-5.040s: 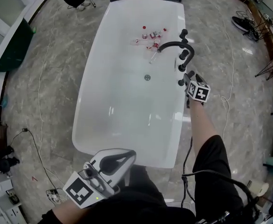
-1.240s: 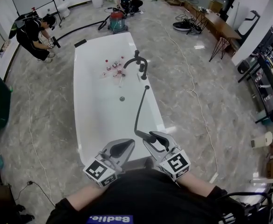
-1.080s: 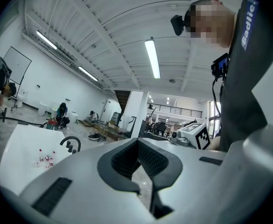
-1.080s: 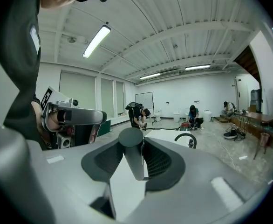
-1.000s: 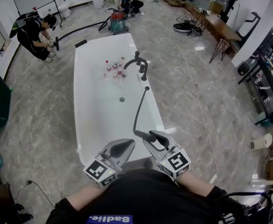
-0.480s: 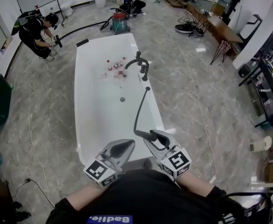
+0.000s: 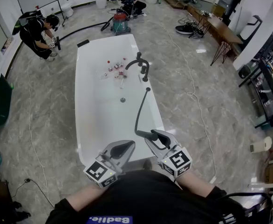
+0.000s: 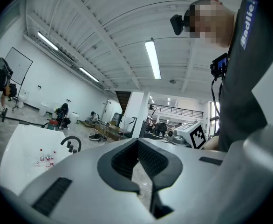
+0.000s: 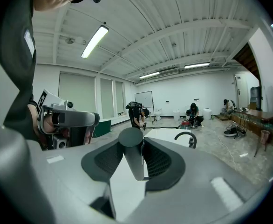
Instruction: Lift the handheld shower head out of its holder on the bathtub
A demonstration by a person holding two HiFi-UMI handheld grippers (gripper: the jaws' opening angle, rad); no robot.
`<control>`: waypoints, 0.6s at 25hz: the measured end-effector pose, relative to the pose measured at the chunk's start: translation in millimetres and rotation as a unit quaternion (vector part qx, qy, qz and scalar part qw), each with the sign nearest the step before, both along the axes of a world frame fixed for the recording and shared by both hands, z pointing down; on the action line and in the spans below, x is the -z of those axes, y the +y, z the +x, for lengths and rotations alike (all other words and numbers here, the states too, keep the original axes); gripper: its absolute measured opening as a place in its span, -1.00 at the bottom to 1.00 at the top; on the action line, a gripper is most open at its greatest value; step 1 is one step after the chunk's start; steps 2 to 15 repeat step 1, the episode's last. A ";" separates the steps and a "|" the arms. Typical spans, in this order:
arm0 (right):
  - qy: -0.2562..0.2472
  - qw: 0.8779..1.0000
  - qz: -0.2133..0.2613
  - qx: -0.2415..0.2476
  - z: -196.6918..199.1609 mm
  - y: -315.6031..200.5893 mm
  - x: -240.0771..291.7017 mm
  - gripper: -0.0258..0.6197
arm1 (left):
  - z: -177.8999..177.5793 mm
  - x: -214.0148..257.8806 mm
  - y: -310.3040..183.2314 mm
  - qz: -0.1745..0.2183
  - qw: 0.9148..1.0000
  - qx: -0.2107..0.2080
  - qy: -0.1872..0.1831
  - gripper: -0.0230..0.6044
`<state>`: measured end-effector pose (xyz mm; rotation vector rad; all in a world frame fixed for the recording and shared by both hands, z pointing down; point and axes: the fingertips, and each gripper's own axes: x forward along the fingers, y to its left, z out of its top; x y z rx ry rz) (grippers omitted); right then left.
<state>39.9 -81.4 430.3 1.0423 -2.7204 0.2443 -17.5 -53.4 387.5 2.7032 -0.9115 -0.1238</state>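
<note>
The black handheld shower head [image 7: 148,135] is off the tub rim, and my right gripper [image 7: 158,135] is shut on its handle close to my body. Its black hose [image 7: 139,108] arcs from the head back to the holder hole [image 7: 147,88] on the right rim of the white bathtub [image 7: 83,101]. In the right gripper view the dark handle [image 9: 133,157] stands between the ribbed pads. My left gripper [image 7: 126,146] is held beside it, shut and empty, and its pads [image 8: 127,160] hold nothing.
A black faucet [image 7: 140,63] stands on the tub's right rim, with small bottles [image 7: 115,69] and a drain [image 7: 122,99] inside the tub. A crouching person [image 7: 38,29] and a vacuum cleaner [image 7: 120,22] are beyond the tub. Cables cross the marble floor; desks line the right.
Five seconds ago my right gripper was at the holder on the tub rim; now it is back near my body with the shower head and trailing hose. Over the last second nothing moved.
</note>
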 end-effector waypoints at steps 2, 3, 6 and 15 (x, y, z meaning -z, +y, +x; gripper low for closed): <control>0.000 1.000 0.000 -0.001 0.3 0.0 -0.1 -0.51 | 0.0 0.1 0.9 0.000 1.000 -0.001 -0.001 -0.93; 0.000 1.000 0.000 -0.001 0.3 0.0 -0.1 -0.51 | 0.0 0.1 0.9 0.000 1.000 -0.001 -0.001 -0.93; 0.000 1.000 0.000 -0.001 0.3 0.0 -0.1 -0.51 | 0.0 0.1 0.9 0.000 1.000 -0.001 -0.001 -0.93; 0.000 1.000 0.000 -0.001 0.3 0.0 -0.1 -0.51 | 0.0 0.1 0.9 0.000 1.000 -0.001 -0.001 -0.93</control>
